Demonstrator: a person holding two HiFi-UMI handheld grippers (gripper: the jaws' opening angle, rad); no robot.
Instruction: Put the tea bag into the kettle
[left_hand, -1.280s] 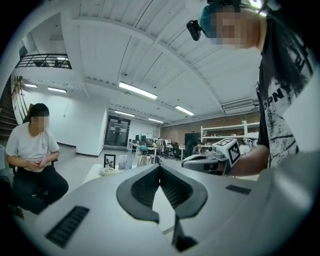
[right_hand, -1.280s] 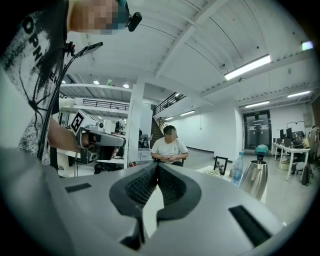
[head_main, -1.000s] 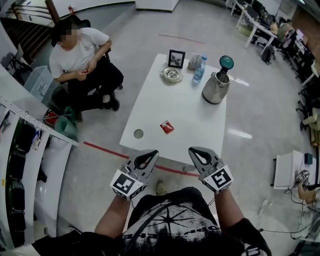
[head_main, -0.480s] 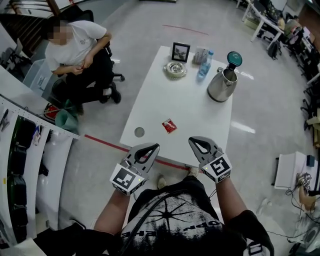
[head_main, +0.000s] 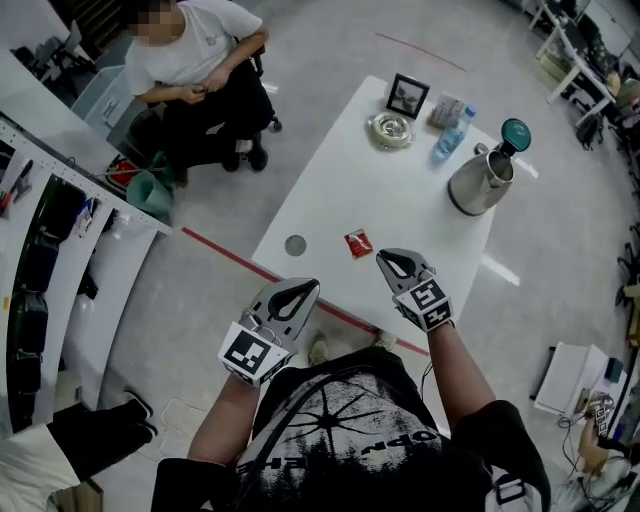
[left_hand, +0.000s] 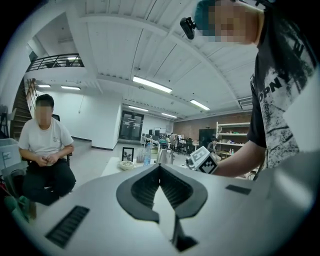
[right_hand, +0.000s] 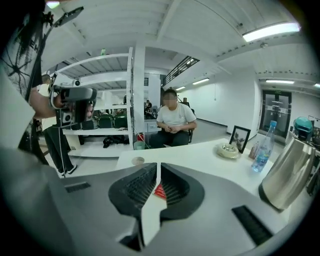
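A small red tea bag (head_main: 358, 243) lies flat on the white table (head_main: 400, 195), near its front edge. The steel kettle (head_main: 480, 182) stands at the far right with its teal lid (head_main: 515, 133) tipped open. My right gripper (head_main: 385, 257) hovers over the table's near edge, just right of the tea bag and short of it. Its jaws show only a thin slit, just starting to part, and hold nothing. In the right gripper view the tea bag (right_hand: 159, 190) shows behind the jaw gap, with the kettle (right_hand: 287, 175) at right. My left gripper (head_main: 308, 285) is shut and empty, off the table.
A glass ashtray (head_main: 390, 128), a photo frame (head_main: 407, 95) and a water bottle (head_main: 450, 135) stand at the table's far end. A round grey disc (head_main: 295, 245) sits at the near left corner. A person (head_main: 200, 60) sits on a chair to the left. Shelving lines the left wall.
My right gripper has moved forward over the table's near edge, closer to the tea bag. The table has drawn nearer in view. The left gripper has hardly moved.
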